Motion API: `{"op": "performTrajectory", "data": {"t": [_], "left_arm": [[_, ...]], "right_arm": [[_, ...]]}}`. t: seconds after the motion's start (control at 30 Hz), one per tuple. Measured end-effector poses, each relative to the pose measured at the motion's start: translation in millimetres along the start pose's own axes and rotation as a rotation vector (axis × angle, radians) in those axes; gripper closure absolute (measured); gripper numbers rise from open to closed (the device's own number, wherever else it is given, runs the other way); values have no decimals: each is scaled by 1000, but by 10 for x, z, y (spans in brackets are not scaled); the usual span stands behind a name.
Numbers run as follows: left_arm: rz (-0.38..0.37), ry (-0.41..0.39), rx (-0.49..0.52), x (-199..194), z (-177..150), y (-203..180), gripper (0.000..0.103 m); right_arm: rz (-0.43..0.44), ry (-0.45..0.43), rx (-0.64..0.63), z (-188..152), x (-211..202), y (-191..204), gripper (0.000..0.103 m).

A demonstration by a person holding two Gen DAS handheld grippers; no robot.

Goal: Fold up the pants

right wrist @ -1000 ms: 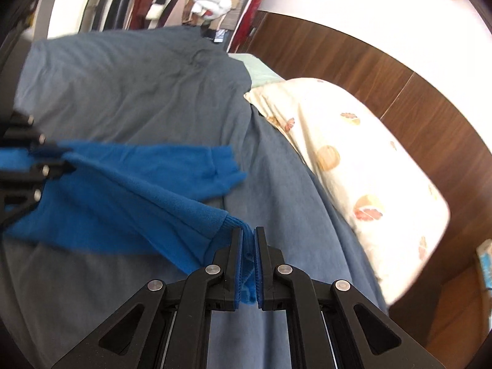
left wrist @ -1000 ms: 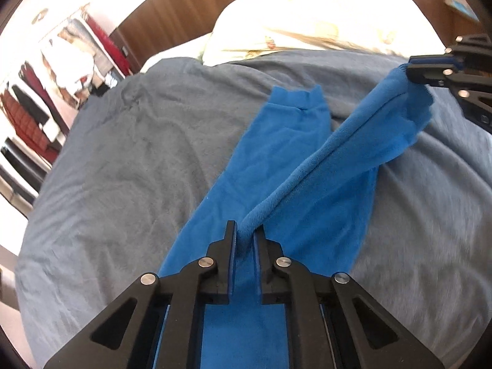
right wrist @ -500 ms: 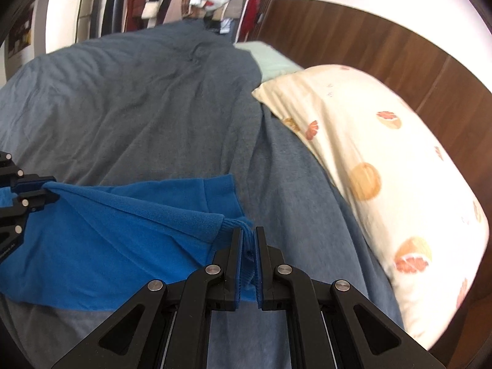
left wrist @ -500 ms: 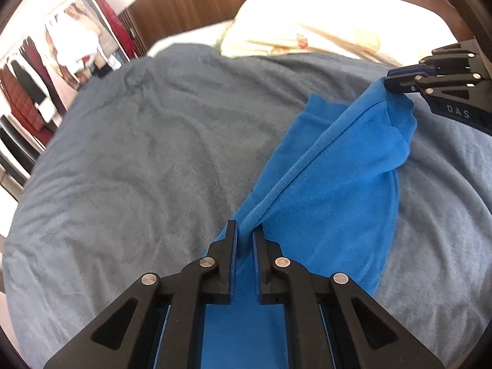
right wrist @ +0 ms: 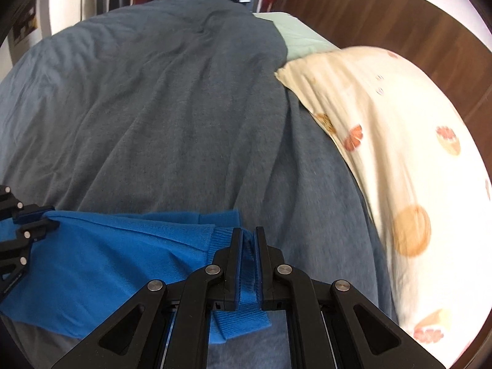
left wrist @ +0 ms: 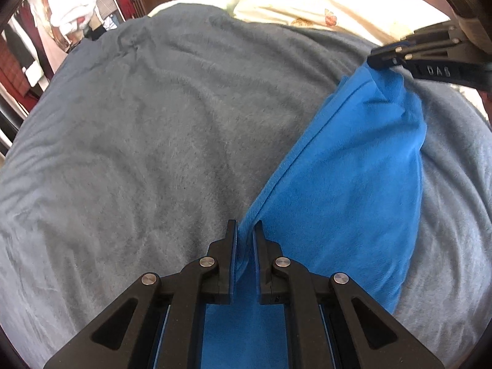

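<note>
Pants lie on blanket — pillow beyond, clothes rack far behind — left gripper and right gripper at opposite pant ends.

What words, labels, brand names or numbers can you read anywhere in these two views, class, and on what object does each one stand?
"DAS": raised letters on the side of the black right gripper, seen in the left wrist view.
Tiny marking on the black left gripper body in the right wrist view: too small to read.
Blue fleece pants, grey blanket, cream fruit-print pillow: no text.
</note>
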State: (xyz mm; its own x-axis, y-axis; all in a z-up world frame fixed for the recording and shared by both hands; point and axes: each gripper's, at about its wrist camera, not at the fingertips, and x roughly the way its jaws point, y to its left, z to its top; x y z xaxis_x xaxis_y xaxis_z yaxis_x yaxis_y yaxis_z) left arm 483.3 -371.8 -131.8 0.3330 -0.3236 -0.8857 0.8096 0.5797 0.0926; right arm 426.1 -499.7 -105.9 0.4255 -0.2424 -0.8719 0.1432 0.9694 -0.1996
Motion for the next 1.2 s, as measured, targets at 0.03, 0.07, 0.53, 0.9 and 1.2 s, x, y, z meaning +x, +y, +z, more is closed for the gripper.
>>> {"op": "performTrajectory", "data": {"t": [0.03, 0.07, 0.53, 0.9, 1.2], "left_arm": [[-2, 7, 0, 29, -2, 9, 93], [-8, 11, -5, 50, -4, 20, 93], [-7, 13, 6, 161, -3, 35, 92], [2, 7, 1, 143, -23, 7, 89], [0, -9, 6, 101, -43, 15, 91]], "right_arm": [[-3, 2, -11, 24, 26, 13, 97], [-2, 7, -20, 40, 46, 14, 97], [49, -33, 27, -2, 39, -204, 64], [194, 33, 26, -16, 366, -104, 68], [177, 38, 39, -52, 372, -103, 97]]}}
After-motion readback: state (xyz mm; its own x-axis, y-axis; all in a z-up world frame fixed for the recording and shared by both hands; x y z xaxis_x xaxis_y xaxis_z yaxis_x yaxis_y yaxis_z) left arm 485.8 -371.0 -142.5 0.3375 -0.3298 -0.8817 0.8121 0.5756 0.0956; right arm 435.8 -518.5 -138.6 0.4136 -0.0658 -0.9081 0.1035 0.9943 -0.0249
